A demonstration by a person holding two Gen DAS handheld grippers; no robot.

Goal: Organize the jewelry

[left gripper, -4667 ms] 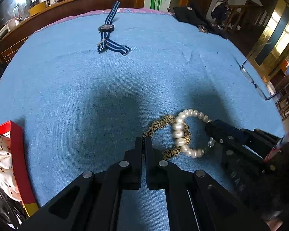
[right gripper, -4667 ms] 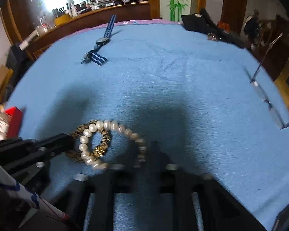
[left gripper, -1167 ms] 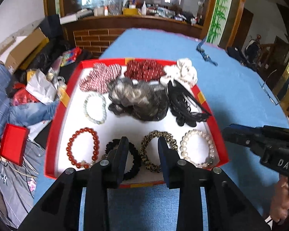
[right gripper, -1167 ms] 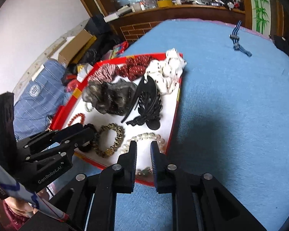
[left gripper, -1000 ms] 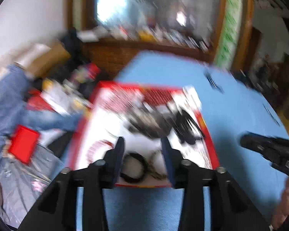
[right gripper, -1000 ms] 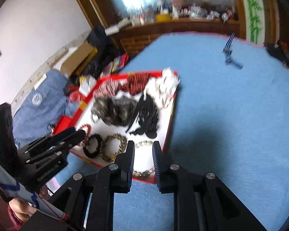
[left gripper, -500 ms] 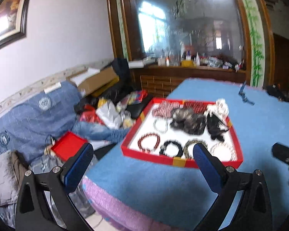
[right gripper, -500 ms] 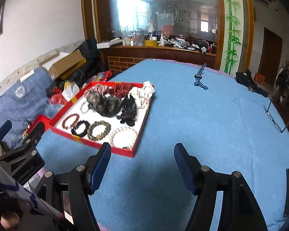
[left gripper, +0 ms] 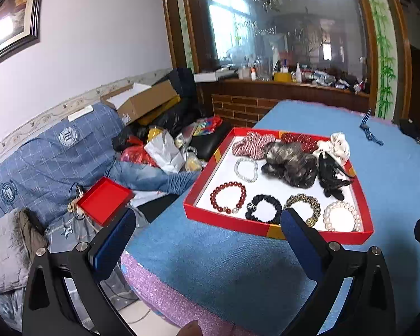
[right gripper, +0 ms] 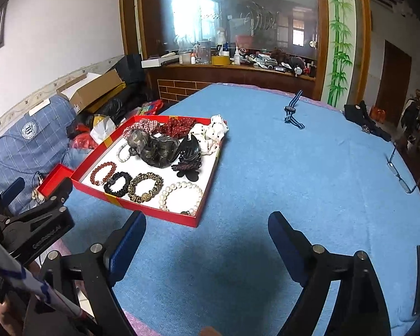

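Observation:
A red tray [left gripper: 277,231] [right gripper: 165,215] sits on the blue table near its left edge. Its front row holds a red bead bracelet [left gripper: 228,194], a black scrunchie [left gripper: 263,208], a leopard band [left gripper: 303,205] [right gripper: 145,186] and a pearl bracelet [left gripper: 341,215] [right gripper: 181,197]. Behind them lie scrunchies and a black hair claw [right gripper: 189,152]. My left gripper [left gripper: 207,240] is wide open and empty, held back above the table's near edge. My right gripper [right gripper: 207,240] is wide open and empty, to the right of the tray.
A striped watch [right gripper: 292,112] and black items [right gripper: 364,123] lie at the table's far side. Glasses [right gripper: 400,173] lie at the right edge. A sofa with clutter and a small red box [left gripper: 105,200] stands left of the table. A wooden counter [right gripper: 238,72] is behind.
Both grippers opened wide and pulled back and up from the tray. The leopard band and pearl bracelet, earlier on the cloth, now lie in the tray.

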